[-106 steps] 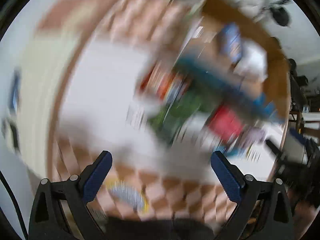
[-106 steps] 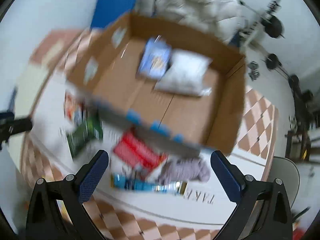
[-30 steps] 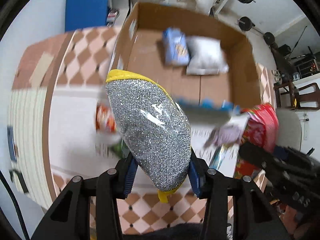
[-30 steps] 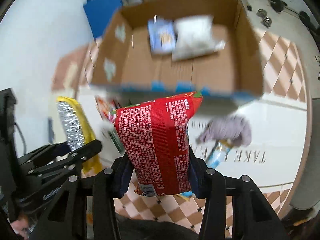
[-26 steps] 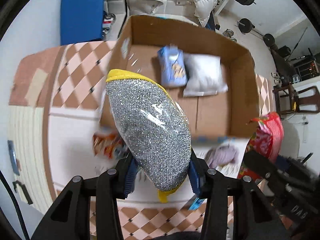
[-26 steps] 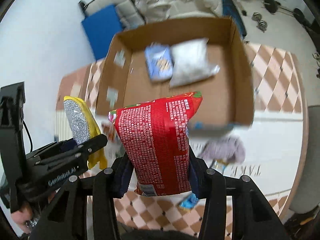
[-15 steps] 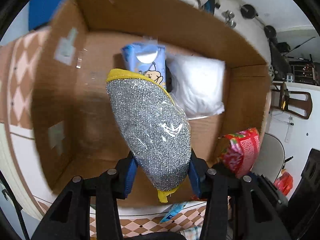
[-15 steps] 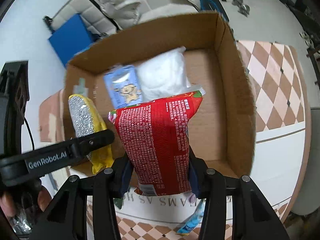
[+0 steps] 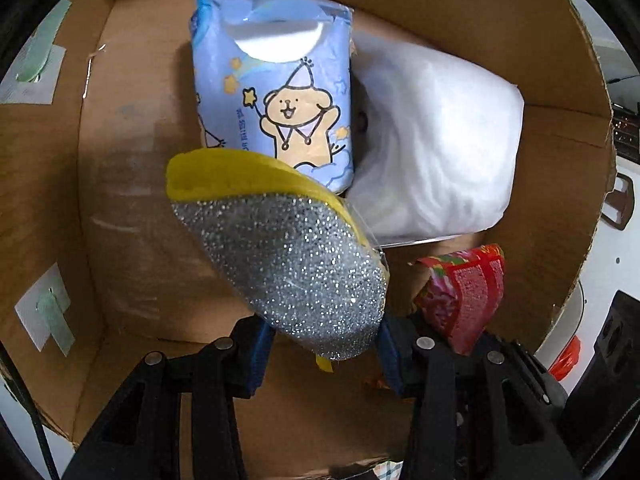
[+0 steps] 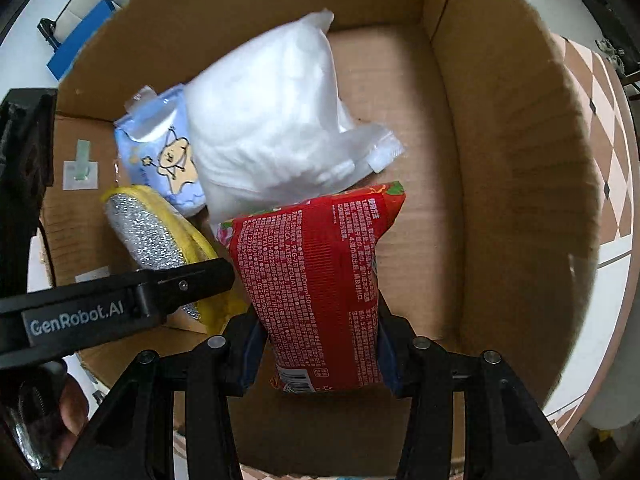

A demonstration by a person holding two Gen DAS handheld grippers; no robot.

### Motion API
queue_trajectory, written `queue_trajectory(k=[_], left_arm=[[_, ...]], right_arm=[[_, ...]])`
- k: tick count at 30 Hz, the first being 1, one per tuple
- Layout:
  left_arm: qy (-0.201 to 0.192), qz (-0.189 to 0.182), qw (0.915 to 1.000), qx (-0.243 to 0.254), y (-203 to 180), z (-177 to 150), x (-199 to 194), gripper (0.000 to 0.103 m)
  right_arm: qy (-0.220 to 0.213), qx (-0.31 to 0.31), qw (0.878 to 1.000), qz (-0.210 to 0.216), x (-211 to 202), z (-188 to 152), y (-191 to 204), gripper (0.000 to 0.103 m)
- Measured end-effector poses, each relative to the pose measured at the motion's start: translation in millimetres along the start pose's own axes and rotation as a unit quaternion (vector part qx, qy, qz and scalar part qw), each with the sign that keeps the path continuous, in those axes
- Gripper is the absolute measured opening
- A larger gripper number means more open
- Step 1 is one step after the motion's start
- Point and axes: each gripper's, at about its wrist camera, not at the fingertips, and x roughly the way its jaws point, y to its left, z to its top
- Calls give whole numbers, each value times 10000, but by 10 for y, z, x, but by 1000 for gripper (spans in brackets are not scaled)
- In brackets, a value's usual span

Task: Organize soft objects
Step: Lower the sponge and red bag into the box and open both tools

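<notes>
Tools [image 9: 322, 354] [image 10: 316, 354] clamping sponge [image 9: 280, 256], red packet [image 10: 316, 280]

Silver-yellow sponge [image 9: 296, 276], red packet [image 10: 320, 284] held tilted inside cardboard box [image 10: 520, 200].

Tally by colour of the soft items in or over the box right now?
Blue: 1, tissue pack
White: 1, pillow bag
Silver and yellow: 1, scrub sponge, in left gripper
Red: 1, snack bag, in right gripper
Total: 4

Checkered floor tiles [image 10: 608, 152], blue mat [image 10: 80, 36]
</notes>
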Motion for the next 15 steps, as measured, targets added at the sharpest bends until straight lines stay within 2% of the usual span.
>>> queue_trajectory(k=[5,7,9,11,12,13,14,15], left_arm=[[16,108,9999,-6,-27,-4,-10,45],[9,100,9999,-5,-31,-35,-37,49],[-124,192,9997,6,-31,-83,-110,71],[-335,327,9989,53,-48,-128,-238,78],[-426,402,9983,77,-56,-154,-293,78],[-563,531,9969,109,-64,-198,-369,79],[-661,579,9960,126,-67,-235,-432,85],[-799,650,9946,144,-70,-289,-506,93]], right_arm=[[111,-115,9999,12,84,55,55,51],[124,-177,9998,-13,85,71,80,51],[118,-253,9996,-26,53,77,110,54],[76,-341,9994,-62,11,81,147,68],[35,-400,9991,-109,-23,79,172,71],[3,-457,9988,-160,-68,59,209,80],[-41,-521,9984,-224,-102,56,231,86],[-108,-593,9977,-311,-149,43,257,89]])
